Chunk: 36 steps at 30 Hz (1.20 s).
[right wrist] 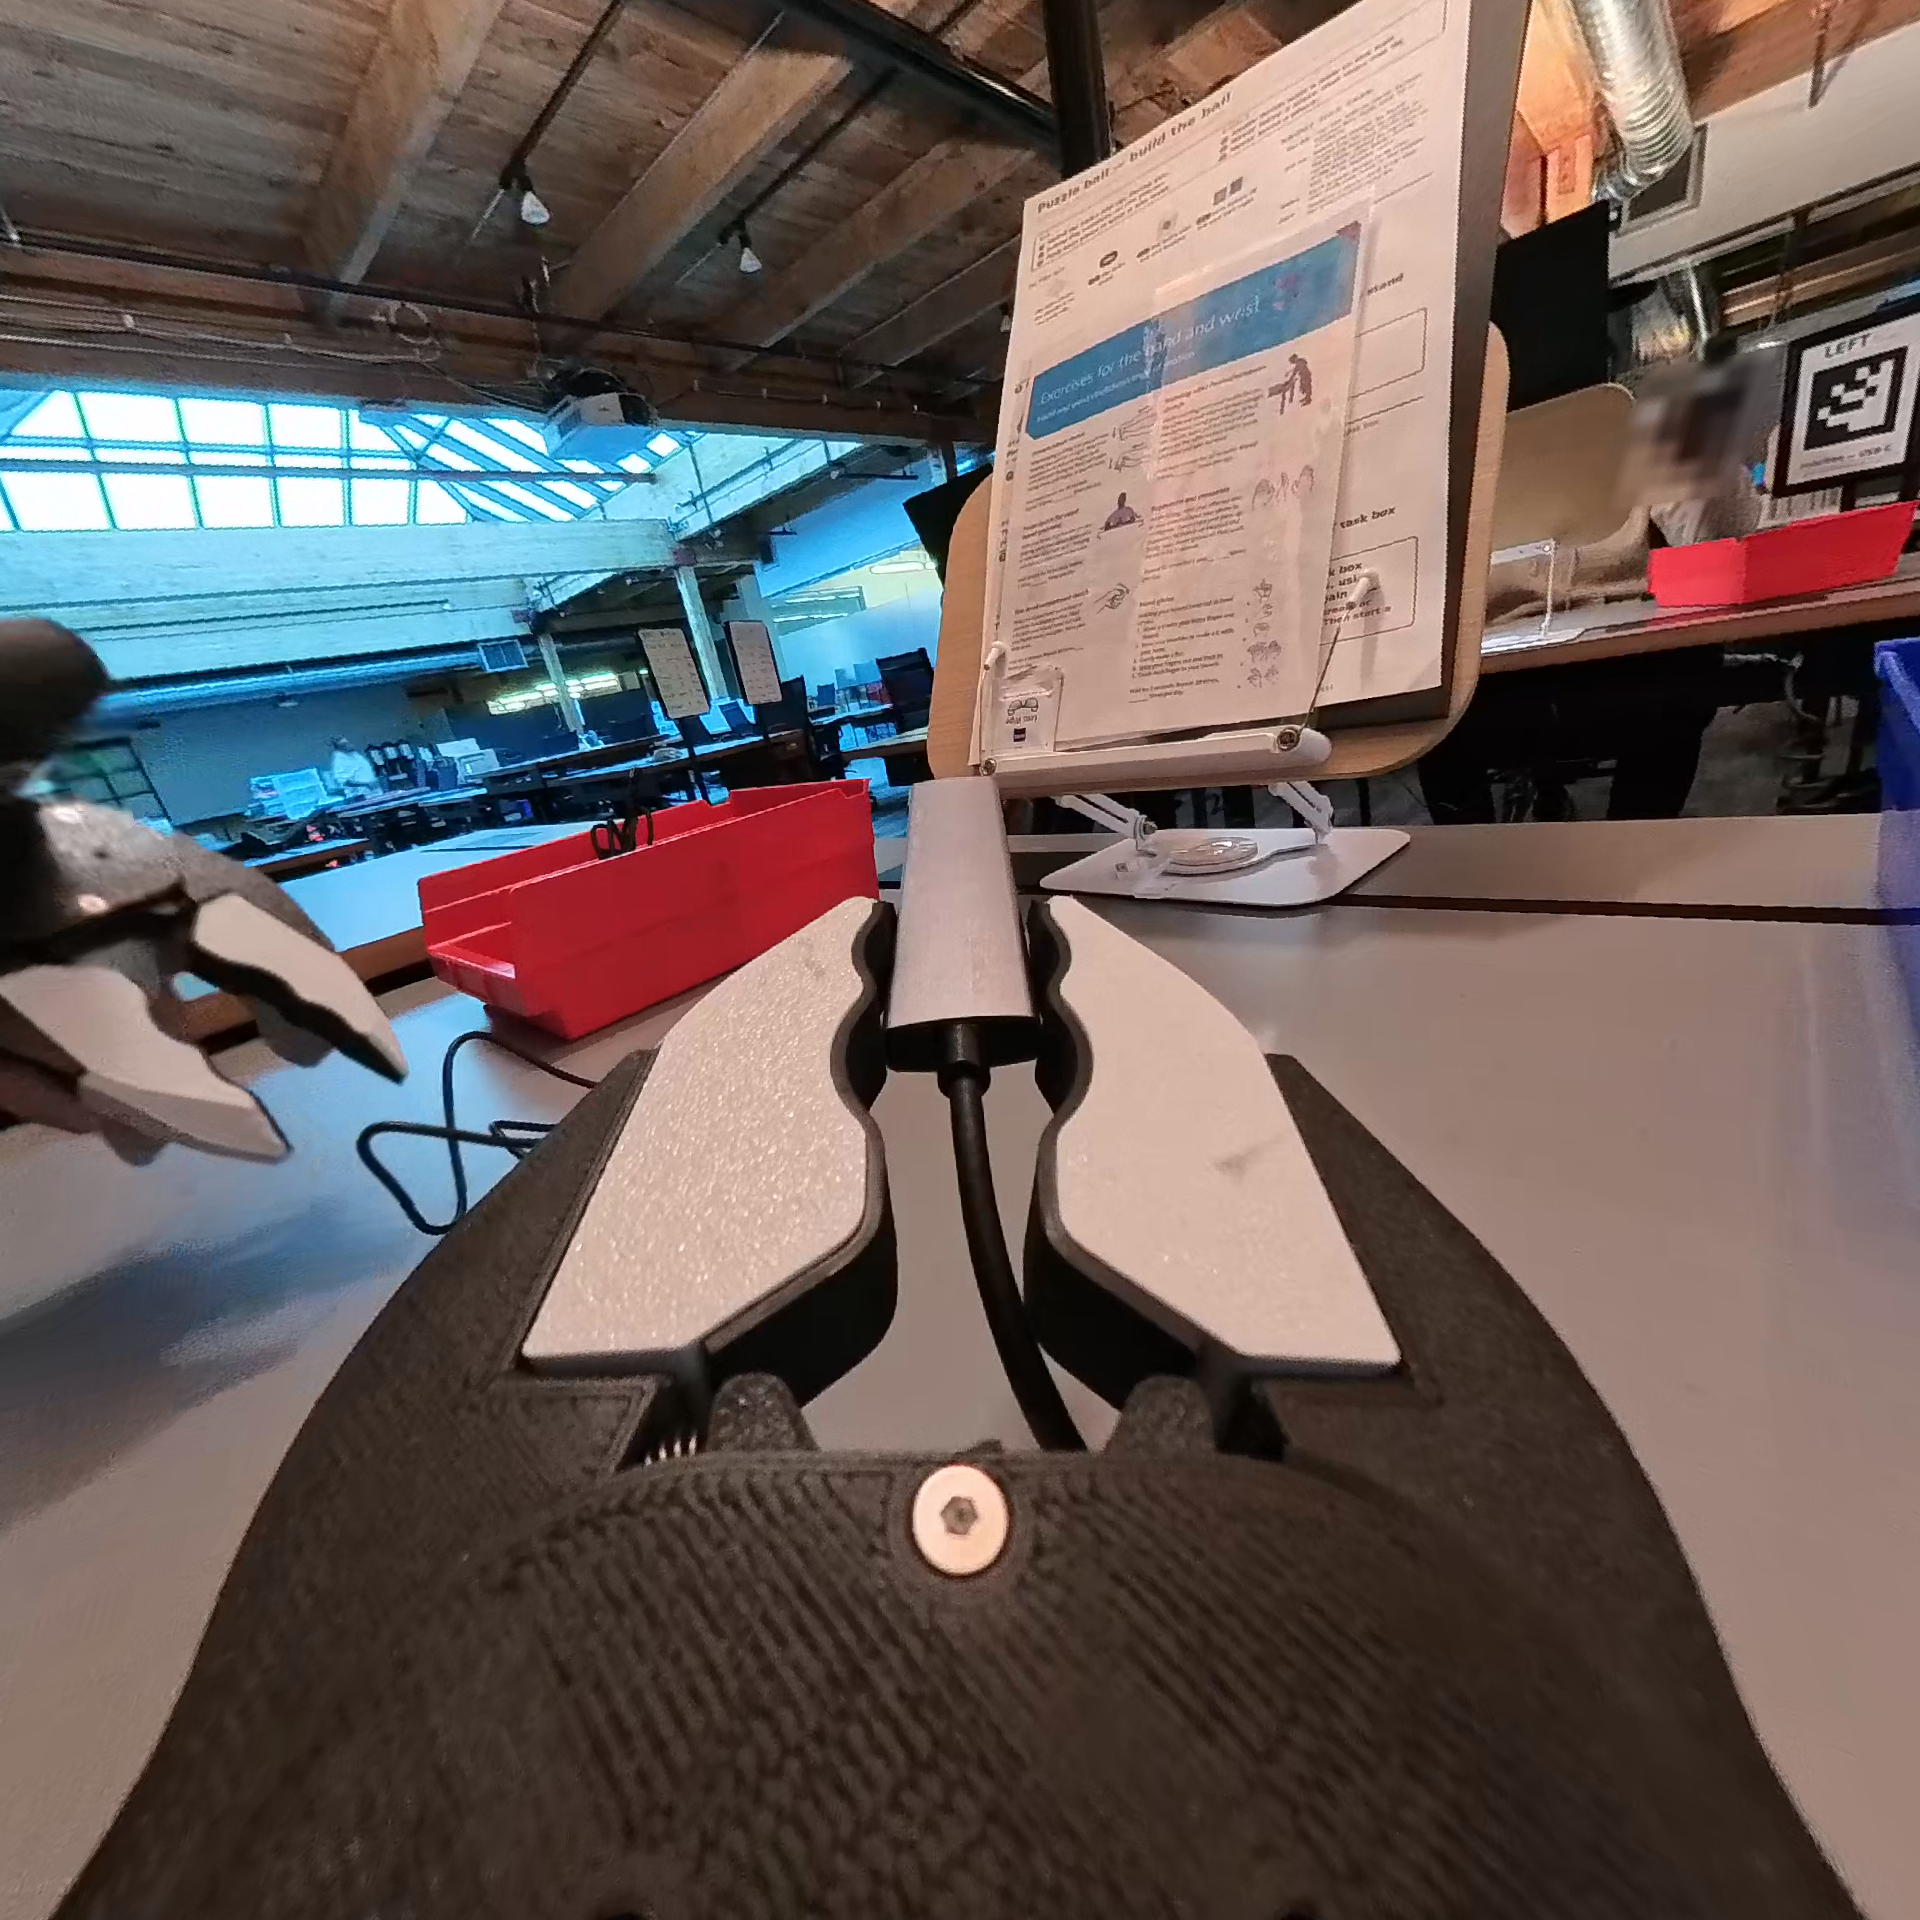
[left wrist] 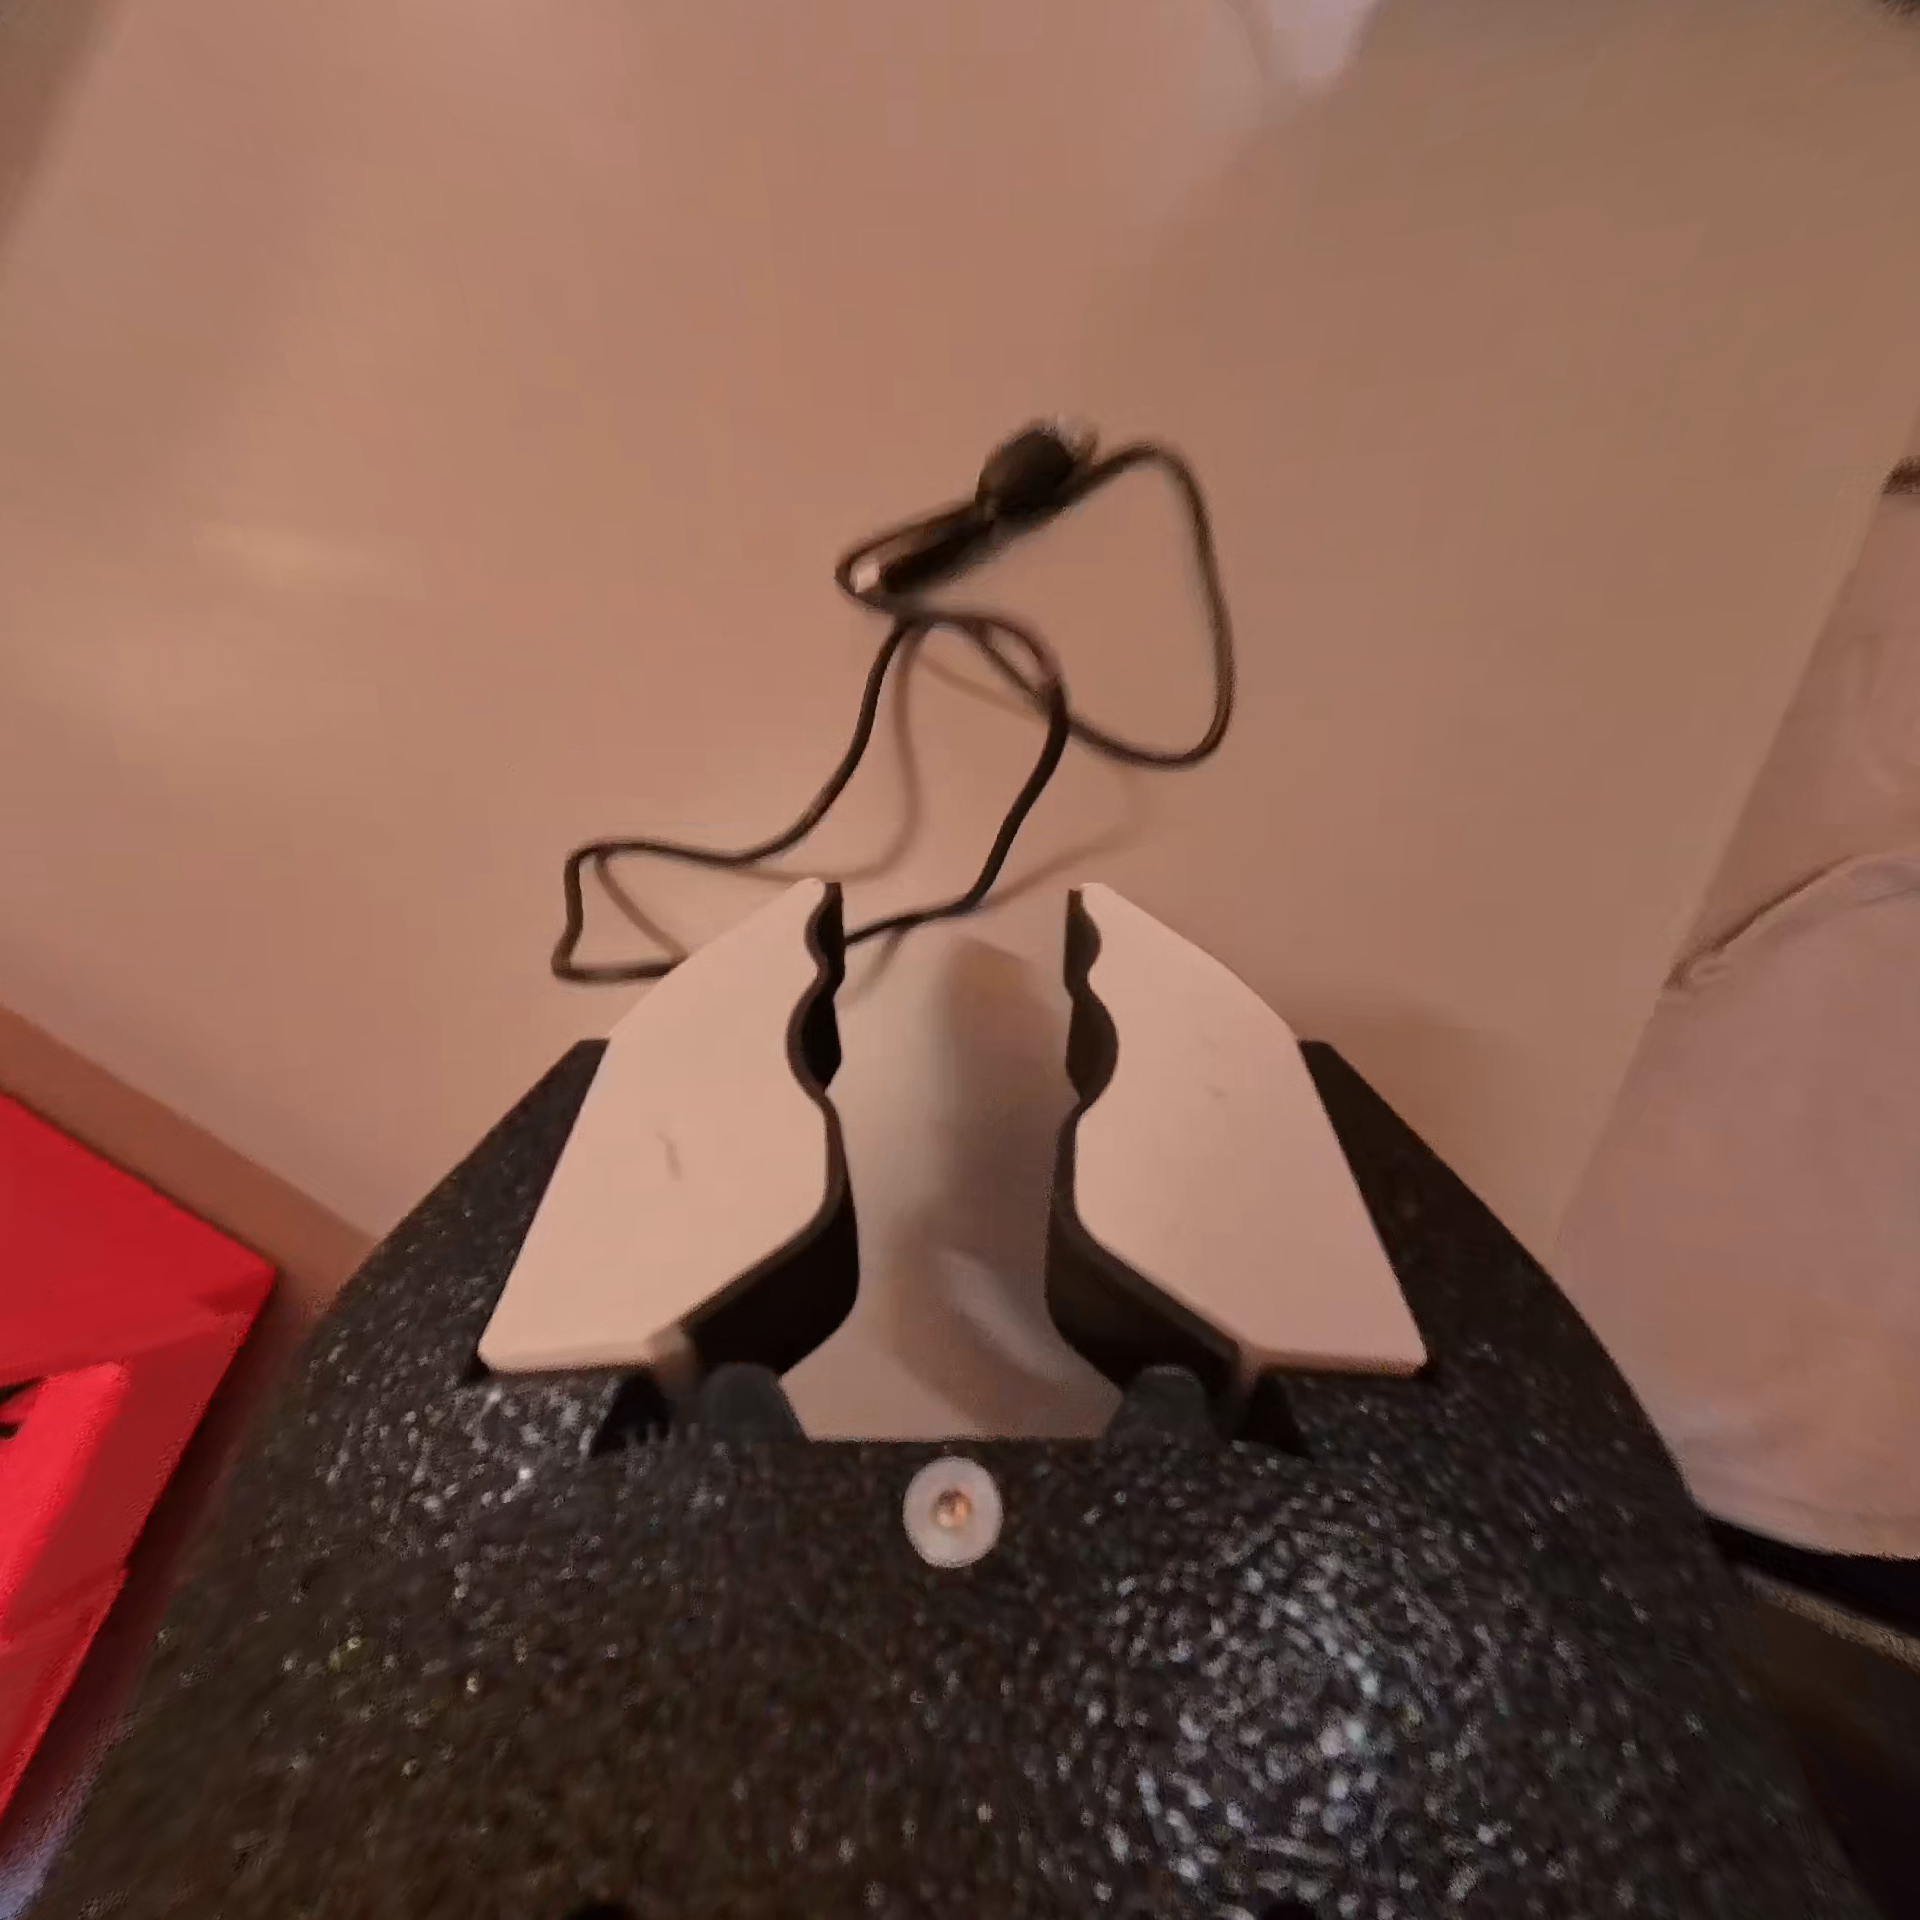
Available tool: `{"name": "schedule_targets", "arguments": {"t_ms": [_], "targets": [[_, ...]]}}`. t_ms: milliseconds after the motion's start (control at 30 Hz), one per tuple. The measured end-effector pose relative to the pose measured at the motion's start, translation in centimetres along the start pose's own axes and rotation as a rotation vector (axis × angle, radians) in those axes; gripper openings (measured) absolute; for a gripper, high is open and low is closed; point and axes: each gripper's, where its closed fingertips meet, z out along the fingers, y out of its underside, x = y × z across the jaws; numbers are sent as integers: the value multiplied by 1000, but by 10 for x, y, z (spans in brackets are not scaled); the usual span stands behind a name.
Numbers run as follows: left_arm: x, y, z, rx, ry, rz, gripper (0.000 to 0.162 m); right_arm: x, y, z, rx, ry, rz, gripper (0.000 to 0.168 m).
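Observation:
My left gripper is open and empty, held above the pale table. A thin black cable with a plug at its far end lies loosely coiled on the table just beyond the fingertips. My right gripper is shut on a slim grey metal adapter block, whose thick black cable runs back between the fingers. The left gripper also shows open at the left edge of the right wrist view, above the thin black cable.
A red bin stands on the table behind the cable; its corner shows in the left wrist view. A stand with printed sheets rises at the back. A blue bin edge is at right. A person's sleeve is at right.

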Motion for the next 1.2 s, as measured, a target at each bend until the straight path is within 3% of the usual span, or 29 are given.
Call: {"name": "schedule_targets", "arguments": {"t_ms": [33, 100, 167, 400, 500, 567, 667, 800, 933, 1067, 1200], "targets": [[10, -16, -3, 51, 36, -16, 38, 0, 0, 0, -2, -2, 1, 25], [42, -45, -1, 122, 141, -24, 27, 0, 1, 1, -8, -2, -3, 25], [64, -57, 18, 91, 148, -38, 24, -2, 2, 1, -13, -6, -12, 25], [55, -41, 96, -162, -3, -194, 25, -3, 1, 1, -10, -10, -23, 25], [51, -42, 104, -198, -17, -189, 11, -2, 0, 0, -2, -10, -7, 25], [60, -44, 105, -197, 71, -161, 2, -1, 0, 0, 0, -11, 3, 25], [91, -47, 95, -134, 330, 35, 2, -2, 0, 0, -3, -17, -1, 25], [109, -21, 65, -171, 516, 279, 3, -6, 2, 1, -14, -28, -26, 25], [92, -6, 54, -204, 453, 248, 5, -9, 4, 3, -28, -34, -44, 25], [85, -17, 45, -155, 382, 75, 29, -9, 4, 2, -27, -35, -45, 25], [65, -38, 54, -140, 67, -272, 31, -8, 3, 2, -27, -32, -43, 25]]}}
